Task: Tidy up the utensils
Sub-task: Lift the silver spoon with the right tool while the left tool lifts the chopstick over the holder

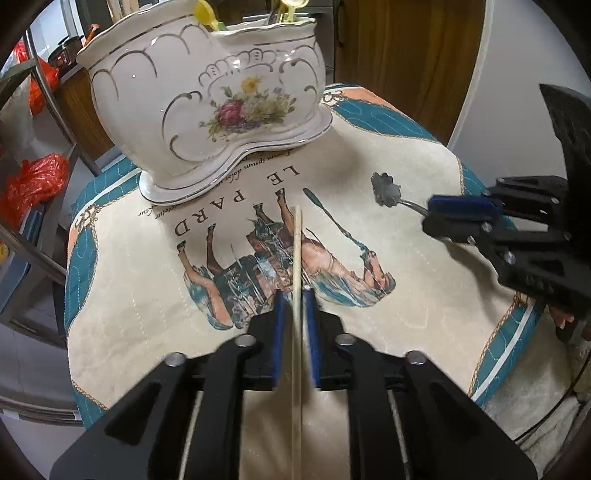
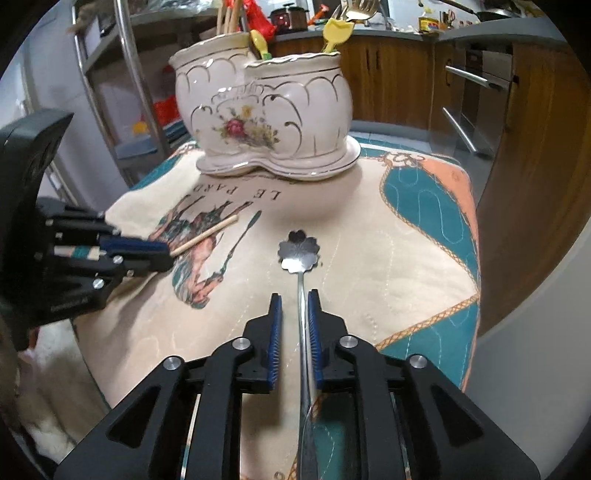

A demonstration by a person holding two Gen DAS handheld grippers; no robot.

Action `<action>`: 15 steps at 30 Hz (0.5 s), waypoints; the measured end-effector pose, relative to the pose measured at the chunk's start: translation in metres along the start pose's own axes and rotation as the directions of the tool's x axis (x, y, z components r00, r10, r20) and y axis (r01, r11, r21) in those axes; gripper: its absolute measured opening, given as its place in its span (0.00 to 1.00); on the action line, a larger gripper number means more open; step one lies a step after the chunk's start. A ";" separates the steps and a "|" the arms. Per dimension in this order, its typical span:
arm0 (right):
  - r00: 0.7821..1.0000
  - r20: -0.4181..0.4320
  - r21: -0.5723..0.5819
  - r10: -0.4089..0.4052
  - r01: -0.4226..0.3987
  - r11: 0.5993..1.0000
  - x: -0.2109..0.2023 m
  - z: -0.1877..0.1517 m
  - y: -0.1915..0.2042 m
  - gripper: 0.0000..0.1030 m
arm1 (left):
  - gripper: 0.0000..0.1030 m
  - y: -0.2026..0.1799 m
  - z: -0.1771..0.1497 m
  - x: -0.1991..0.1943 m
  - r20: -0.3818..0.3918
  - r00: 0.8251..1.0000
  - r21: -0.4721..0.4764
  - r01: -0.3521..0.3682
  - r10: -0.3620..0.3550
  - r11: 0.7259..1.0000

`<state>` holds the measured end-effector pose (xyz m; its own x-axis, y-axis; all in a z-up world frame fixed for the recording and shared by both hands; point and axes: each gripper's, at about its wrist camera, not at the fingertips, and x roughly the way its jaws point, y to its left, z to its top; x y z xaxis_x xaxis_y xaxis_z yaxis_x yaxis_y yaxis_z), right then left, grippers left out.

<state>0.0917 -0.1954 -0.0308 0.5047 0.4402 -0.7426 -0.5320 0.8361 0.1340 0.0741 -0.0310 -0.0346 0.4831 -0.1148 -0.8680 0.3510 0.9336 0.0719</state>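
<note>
While the left hand-held gripper (image 1: 295,295) clamped a wooden chopstick (image 1: 296,251), the right hand-held gripper (image 2: 294,299) gripped a flower-bowled spoon (image 2: 298,252) below the ceramic utensil holder (image 2: 266,110) at upper centre.

The ceramic utensil holder (image 2: 269,110) is standing at the far end of the tabletop (image 2: 388,266), blocking the way straight ahead. Its two openings are already crowded with wooden sticks (image 2: 231,18) in the left compartment and a yellow utensil (image 2: 334,31) and gold fork (image 2: 360,11) in the right one, leaving narrow gaps from above. Between the holder and the two hand-held grippers, the quilted cloth (image 1: 388,325) is lying open, giving room to pass. The left hand-held gripper (image 2: 168,254) and right hand-held gripper (image 1: 428,214) are sitting well apart. A metal rack (image 2: 129,74) is crowding the left side, and wooden cabinets (image 2: 517,147) are closing the right.
</note>
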 end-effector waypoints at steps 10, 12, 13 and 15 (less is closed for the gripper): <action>0.996 -0.088 -0.051 -0.023 0.018 0.999 0.003 0.009 0.005 0.13 | 0.31 0.008 0.000 0.002 0.032 0.999 0.015 0.036 -0.036 0.999; 0.996 -0.090 -0.065 -0.017 0.012 0.998 0.003 0.009 0.005 0.12 | 0.29 0.006 -0.004 0.000 0.039 0.999 0.035 0.035 -0.036 0.999; 0.996 -0.088 -0.064 -0.015 0.009 0.998 0.003 0.008 0.006 0.11 | 0.28 0.006 -0.006 -0.001 0.040 0.998 0.038 0.039 -0.040 0.999; 0.996 -0.087 -0.062 -0.011 0.005 0.998 0.003 0.007 0.005 0.08 | 0.23 0.006 -0.011 -0.005 0.036 0.998 0.046 0.055 -0.056 0.997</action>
<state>0.0953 -0.1874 -0.0271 0.4493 0.4012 -0.7982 -0.5702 0.8166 0.0895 0.0645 -0.0207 -0.0350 0.4915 -0.1793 -0.8522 0.4135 0.9093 0.0471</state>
